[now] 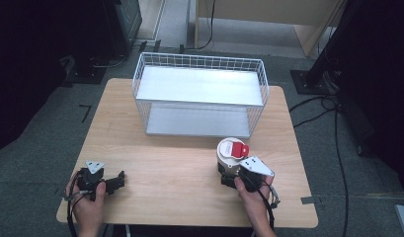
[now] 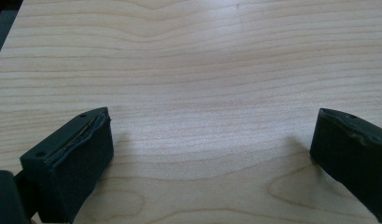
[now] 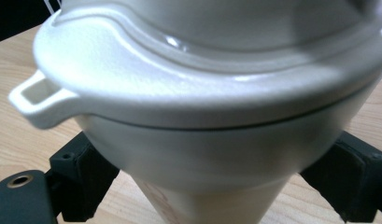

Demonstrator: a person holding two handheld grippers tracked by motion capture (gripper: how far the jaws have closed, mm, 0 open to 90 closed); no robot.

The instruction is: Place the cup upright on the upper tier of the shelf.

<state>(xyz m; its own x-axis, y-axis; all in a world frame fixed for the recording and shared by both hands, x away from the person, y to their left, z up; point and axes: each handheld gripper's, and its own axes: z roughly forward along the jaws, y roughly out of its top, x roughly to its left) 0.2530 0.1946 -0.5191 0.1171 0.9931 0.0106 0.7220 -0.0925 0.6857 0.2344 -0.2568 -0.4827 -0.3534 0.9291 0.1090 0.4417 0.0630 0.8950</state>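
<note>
High view: white cup (image 1: 230, 154) with a red-tabbed lid stands on the counter (image 1: 180, 168) in front of the wire rack (image 1: 199, 94); right gripper (image 1: 234, 178) is at its base.

Left gripper view: left gripper (image 2: 212, 140) wide, holding nothing, over bare wood.

Right gripper view: jaws flank the cup's narrow lower body, apparently gripping. Risk: tapered wall may slip upward or tip.

The person's left hand (image 1: 89, 202) holds the black two-jaw left gripper (image 1: 121, 178) low, its jaws spread wide with nothing between them. The right hand (image 1: 252, 193) holds the black right gripper (image 1: 228, 173), whose jaws press both sides of a white lidded cup (image 3: 216, 107).
</note>
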